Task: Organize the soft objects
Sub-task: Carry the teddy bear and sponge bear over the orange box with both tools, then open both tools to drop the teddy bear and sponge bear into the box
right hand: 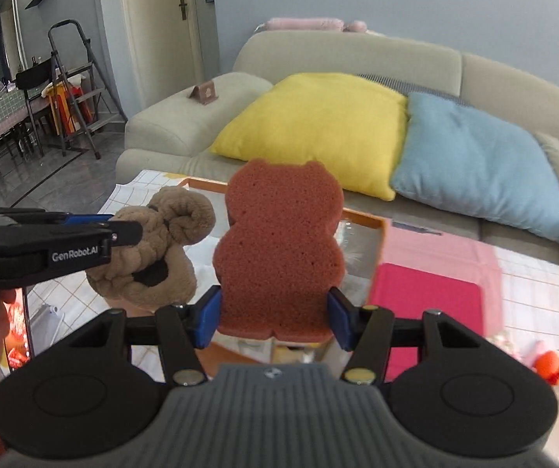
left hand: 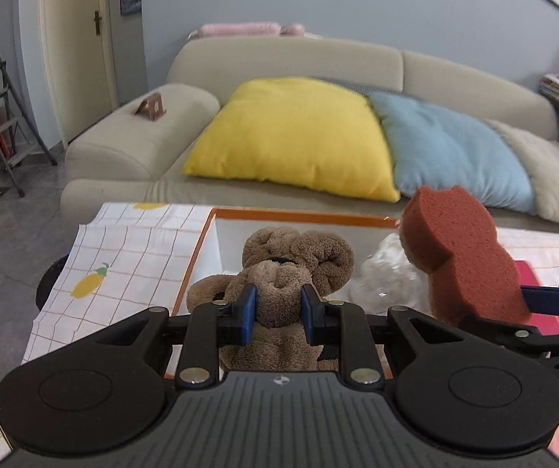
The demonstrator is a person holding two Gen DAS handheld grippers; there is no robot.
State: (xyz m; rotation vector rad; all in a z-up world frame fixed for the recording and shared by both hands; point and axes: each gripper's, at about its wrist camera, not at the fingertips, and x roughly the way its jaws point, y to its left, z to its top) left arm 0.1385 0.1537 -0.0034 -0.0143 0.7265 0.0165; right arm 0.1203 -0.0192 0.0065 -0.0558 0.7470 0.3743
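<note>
My left gripper (left hand: 278,308) is shut on a brown plush bear (left hand: 287,269) and holds it above an orange-rimmed white box (left hand: 299,217). The bear also shows at the left of the right wrist view (right hand: 154,249), with the left gripper (right hand: 123,230) clamped on it. My right gripper (right hand: 273,319) is shut on a reddish-brown bear-shaped sponge (right hand: 279,249), held upright above the box (right hand: 381,234). The sponge shows at the right of the left wrist view (left hand: 462,257). Crumpled clear plastic (left hand: 388,273) lies inside the box.
The box stands on a table with a white checked cloth (left hand: 123,257). A pink box (right hand: 427,292) sits to the right of it. A beige sofa (left hand: 123,144) with a yellow cushion (left hand: 299,136) and a blue cushion (left hand: 455,148) stands behind. Fruit toys (right hand: 556,366) lie far right.
</note>
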